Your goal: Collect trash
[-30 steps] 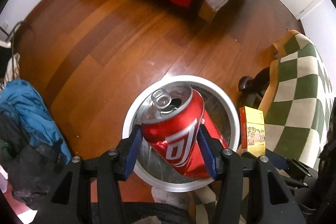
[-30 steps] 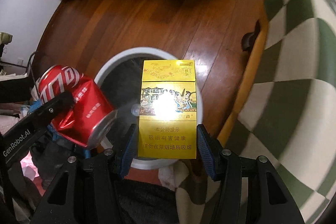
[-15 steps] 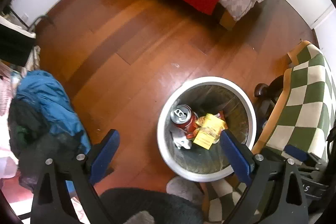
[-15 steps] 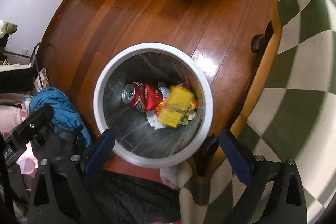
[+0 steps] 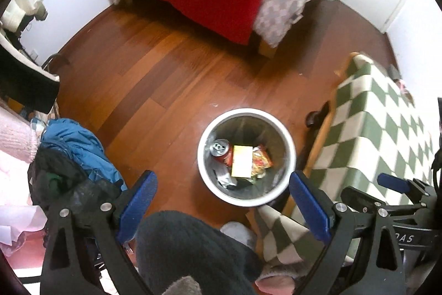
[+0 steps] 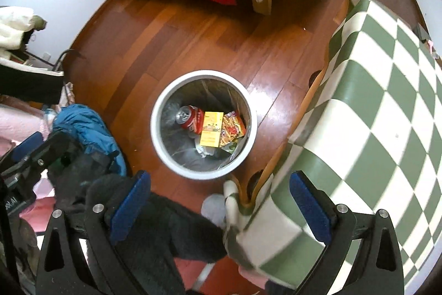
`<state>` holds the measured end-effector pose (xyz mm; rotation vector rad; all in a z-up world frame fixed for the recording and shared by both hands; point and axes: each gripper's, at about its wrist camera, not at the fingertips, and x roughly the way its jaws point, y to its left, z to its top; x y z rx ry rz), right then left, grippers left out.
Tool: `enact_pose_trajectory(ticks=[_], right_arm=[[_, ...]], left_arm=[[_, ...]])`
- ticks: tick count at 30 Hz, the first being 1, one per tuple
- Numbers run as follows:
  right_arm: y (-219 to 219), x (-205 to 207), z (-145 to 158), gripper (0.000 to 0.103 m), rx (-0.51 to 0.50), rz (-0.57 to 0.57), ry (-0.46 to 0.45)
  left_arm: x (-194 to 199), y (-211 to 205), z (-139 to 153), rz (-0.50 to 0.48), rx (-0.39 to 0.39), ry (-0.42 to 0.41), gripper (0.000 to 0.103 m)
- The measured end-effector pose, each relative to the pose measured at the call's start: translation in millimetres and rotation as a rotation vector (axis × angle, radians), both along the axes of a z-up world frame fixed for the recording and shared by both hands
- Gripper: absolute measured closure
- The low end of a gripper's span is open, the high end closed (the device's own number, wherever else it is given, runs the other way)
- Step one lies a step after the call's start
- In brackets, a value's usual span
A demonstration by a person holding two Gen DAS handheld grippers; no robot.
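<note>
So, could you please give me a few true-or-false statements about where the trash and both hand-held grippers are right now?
1. The red can lies inside the white bin. True.
2. The left hand-held gripper is clamped on the can. False: it is open and holds nothing.
3. The yellow box rests in the bin beside the can. True.
4. The right hand-held gripper grips the yellow box. False: it is open and holds nothing.
5. The bin stands on carpet. False: it stands on the wooden floor.

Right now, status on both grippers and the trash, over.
Left gripper open, empty. Right gripper open, empty. Red can and yellow box lying in white bin. Nothing between fingers and bin.
</note>
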<state>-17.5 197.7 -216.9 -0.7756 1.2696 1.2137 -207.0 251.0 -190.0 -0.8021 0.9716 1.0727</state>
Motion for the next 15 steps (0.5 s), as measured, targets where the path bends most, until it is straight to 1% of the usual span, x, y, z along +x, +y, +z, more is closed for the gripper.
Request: enact_pose_trajectory(ticks=[9,11,15], right_arm=[[-45.4,-2.6,94.1,0.001,0.098,0.048,0.060],[-51.2,-4.5,108.7,0.001,0.110,0.056,0.072],[-61.4,-7.1,137.9,0.001,0.137,0.077,0.126]], left_arm=[[-3.6,-34.3,63.6,-0.043,-0.001,-0.082,0.006],[-7.4,-39.0,78.4,-0.044,0.000,-0.102,0.006],[-12.0,-47.3,102.6,-0.046,0.007,-0.151,0.006]])
